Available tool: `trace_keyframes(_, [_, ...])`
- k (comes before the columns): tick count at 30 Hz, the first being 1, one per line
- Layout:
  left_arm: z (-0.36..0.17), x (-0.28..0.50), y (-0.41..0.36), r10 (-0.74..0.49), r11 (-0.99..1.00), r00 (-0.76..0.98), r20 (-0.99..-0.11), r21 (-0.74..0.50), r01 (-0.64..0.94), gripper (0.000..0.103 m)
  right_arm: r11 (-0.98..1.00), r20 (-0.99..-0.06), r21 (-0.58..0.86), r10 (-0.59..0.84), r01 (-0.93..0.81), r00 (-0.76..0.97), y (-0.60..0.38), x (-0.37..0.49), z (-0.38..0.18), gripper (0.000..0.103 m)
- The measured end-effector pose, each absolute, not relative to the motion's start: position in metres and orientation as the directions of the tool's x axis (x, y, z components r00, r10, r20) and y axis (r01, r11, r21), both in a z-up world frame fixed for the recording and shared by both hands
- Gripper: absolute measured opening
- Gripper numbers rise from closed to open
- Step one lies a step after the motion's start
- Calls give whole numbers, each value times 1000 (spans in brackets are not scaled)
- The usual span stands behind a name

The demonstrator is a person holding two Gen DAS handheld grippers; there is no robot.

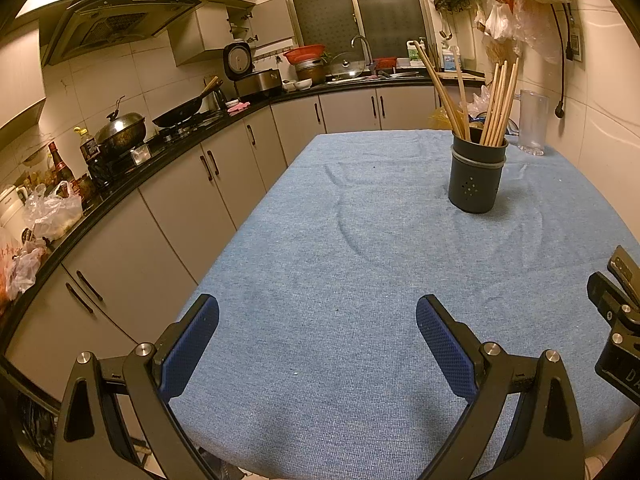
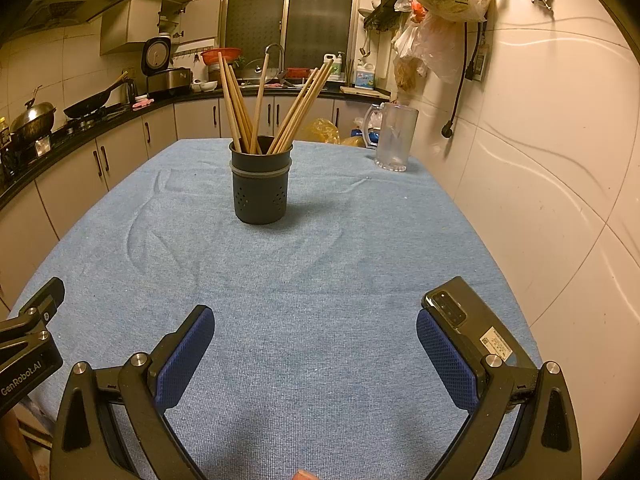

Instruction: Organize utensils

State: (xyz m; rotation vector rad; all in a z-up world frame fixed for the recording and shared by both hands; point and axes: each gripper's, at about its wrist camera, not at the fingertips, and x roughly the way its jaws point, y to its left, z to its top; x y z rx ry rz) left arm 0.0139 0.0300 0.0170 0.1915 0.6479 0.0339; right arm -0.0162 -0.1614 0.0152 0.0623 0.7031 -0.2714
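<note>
Chopsticks (image 2: 244,104) stand fanned out in a dark holder (image 2: 260,184), upright on the blue tablecloth (image 2: 320,280) toward the far half of the table, well apart from both my tools. Behind it to the right, near the wall, I see a clear glass pitcher (image 2: 394,138). I have my left gripper (image 1: 318,320) held low over the near end of the cloth, level and pointing forward, its blue-padded fingers (image 1: 192,344) spread wide with nothing between them. My right gripper (image 2: 316,328) sits beside it in the same pose, also spread and empty. A dark phone (image 2: 468,324) lies flat on the cloth just outside my right gripper's right finger.
</note>
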Motion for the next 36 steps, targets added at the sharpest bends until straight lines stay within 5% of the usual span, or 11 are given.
trace_keyframes(36, [17, 13, 28, 89, 981, 797, -597, 190, 33, 98, 964, -648, -36, -222, 262, 729, -160, -16, 14, 102])
